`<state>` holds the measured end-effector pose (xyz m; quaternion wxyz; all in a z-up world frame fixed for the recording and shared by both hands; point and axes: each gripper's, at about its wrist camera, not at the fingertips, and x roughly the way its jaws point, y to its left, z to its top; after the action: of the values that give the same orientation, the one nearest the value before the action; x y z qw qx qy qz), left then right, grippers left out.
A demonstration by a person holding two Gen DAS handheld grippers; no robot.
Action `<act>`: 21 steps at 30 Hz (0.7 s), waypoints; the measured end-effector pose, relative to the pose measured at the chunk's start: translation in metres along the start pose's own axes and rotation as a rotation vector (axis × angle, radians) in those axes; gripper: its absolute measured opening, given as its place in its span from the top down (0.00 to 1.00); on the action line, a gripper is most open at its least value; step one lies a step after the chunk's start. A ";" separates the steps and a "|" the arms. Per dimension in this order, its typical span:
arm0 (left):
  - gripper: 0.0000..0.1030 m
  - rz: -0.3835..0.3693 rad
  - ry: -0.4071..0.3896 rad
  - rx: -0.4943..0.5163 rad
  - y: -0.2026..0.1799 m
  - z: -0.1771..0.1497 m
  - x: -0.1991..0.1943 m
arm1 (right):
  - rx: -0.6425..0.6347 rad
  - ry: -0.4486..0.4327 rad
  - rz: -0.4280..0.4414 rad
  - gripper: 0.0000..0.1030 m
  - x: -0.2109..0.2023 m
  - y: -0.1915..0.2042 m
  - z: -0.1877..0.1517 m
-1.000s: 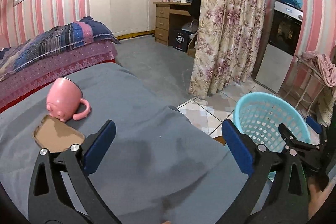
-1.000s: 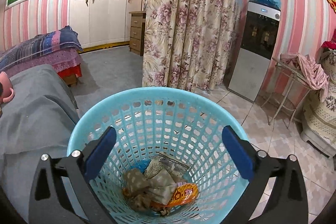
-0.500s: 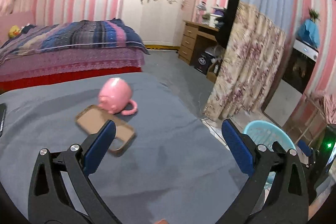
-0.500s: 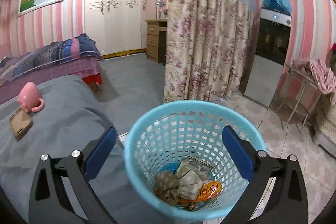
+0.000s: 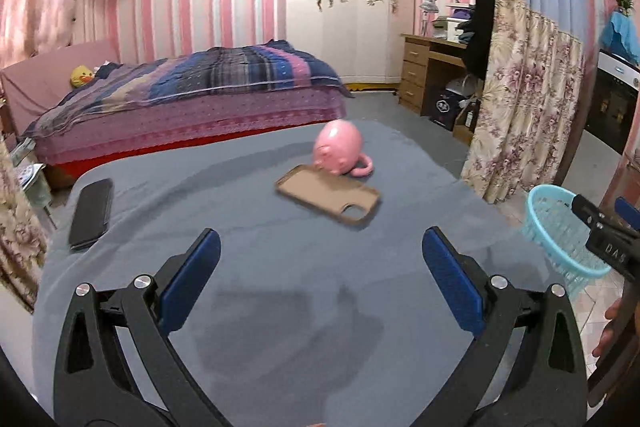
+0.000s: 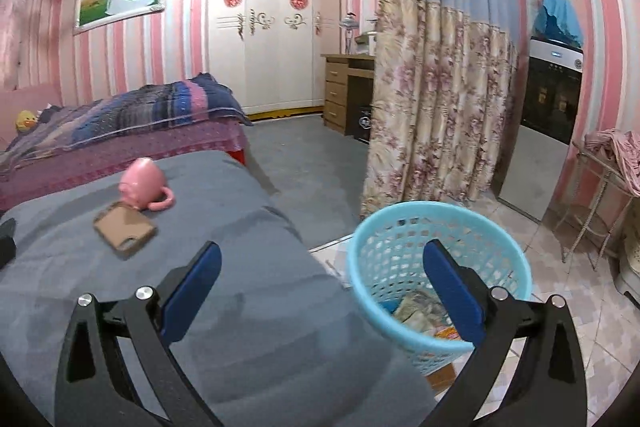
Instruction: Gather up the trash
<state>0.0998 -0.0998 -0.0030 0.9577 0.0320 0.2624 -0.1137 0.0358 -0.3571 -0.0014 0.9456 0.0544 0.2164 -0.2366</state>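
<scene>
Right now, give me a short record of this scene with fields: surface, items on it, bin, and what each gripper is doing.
surface: grey cloth-covered table
items on it: pink mug upside down, touching a tan phone case; black phone apart, near the left edge
bin: blue basket on the floor beside the table, trash inside
left gripper: open, empty, over the table
right gripper: open, empty, at the basket's near rim
</scene>
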 end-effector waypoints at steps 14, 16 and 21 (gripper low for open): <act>0.05 0.009 0.034 0.027 0.044 -0.037 -0.028 | -0.076 -0.018 0.122 0.04 -0.057 0.075 -0.029; 0.05 0.012 0.034 0.020 0.048 -0.040 -0.029 | -0.099 -0.023 0.146 0.04 -0.061 0.085 -0.032; 0.05 0.033 0.012 0.010 0.055 -0.045 -0.036 | -0.147 -0.029 0.162 0.04 -0.067 0.101 -0.040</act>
<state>0.0607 -0.0341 -0.0231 0.9577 0.0416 0.2671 -0.0990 0.0148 -0.2317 -0.0088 0.9661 -0.0015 0.2143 -0.1438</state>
